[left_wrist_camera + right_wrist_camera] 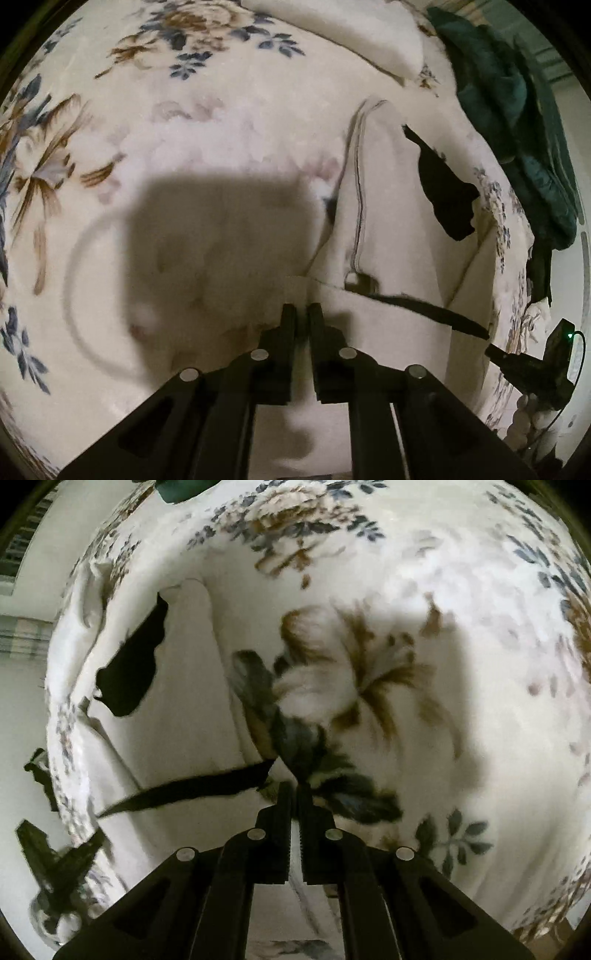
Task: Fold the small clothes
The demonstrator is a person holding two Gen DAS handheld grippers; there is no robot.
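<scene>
A small cream-white garment (391, 221) with a thin dark seam line lies on a floral bedspread (147, 110). My left gripper (303, 314) is shut on the garment's near left corner. My right gripper (295, 792) is shut on the garment's (184, 701) near right corner, at the edge of a black strip (192, 786). A black patch (443, 195) shows on the garment's far side; it also shows in the right wrist view (129, 672). The right gripper's body (535, 365) shows at the right edge of the left wrist view.
The floral bedspread (406, 664) fills both views. A dark green cloth (517, 110) lies heaped at the far right of the bed. A white pillow or folded sheet (351, 37) lies at the far edge. The left gripper's body (55, 856) shows at the lower left.
</scene>
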